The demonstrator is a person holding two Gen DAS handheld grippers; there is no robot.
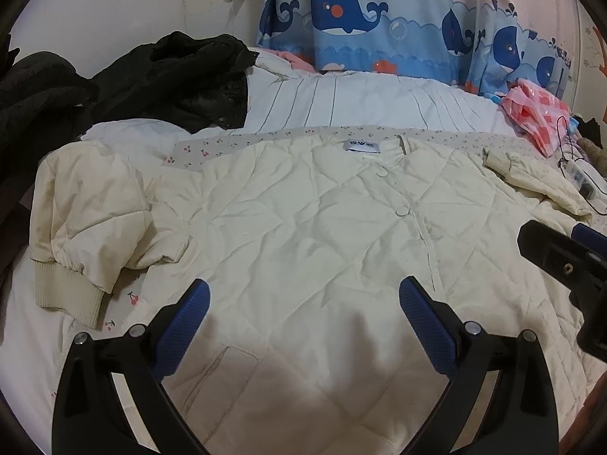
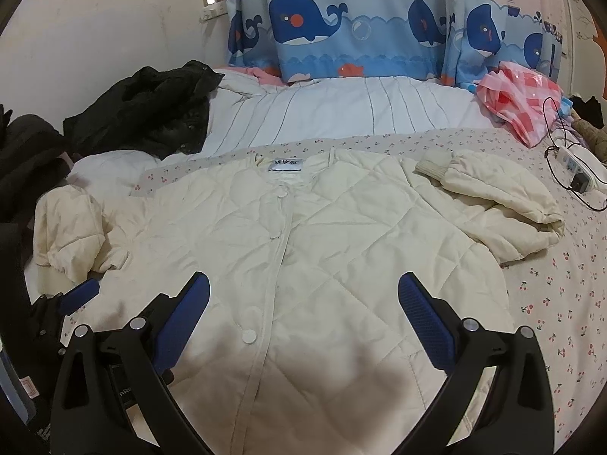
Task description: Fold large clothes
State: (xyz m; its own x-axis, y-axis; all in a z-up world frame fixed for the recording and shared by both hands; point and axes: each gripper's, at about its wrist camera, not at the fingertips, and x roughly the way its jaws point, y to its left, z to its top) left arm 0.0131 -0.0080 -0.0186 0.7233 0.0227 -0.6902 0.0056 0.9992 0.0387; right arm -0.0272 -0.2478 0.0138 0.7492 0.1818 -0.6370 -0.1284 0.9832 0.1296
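Note:
A cream quilted jacket [image 1: 303, 220] lies flat and buttoned, front up, on the cherry-print bed sheet [image 2: 550, 295]; it also shows in the right wrist view [image 2: 322, 246]. Its left sleeve [image 1: 95, 220] is bunched at the left with a ribbed cuff. Its right sleeve [image 2: 500, 197] is bent across the right shoulder. My left gripper [image 1: 303, 303] is open and empty above the jacket's lower front. My right gripper [image 2: 303, 299] is open and empty above the hem area. Each gripper shows at the edge of the other's view.
Black clothes [image 1: 170, 76] are piled at the back left. A striped white quilt [image 2: 341, 110] lies behind the jacket. A pink checked bag [image 2: 519, 106] and a power strip with a cable [image 2: 573, 167] sit at the back right. Whale curtains [image 2: 360, 26] hang behind.

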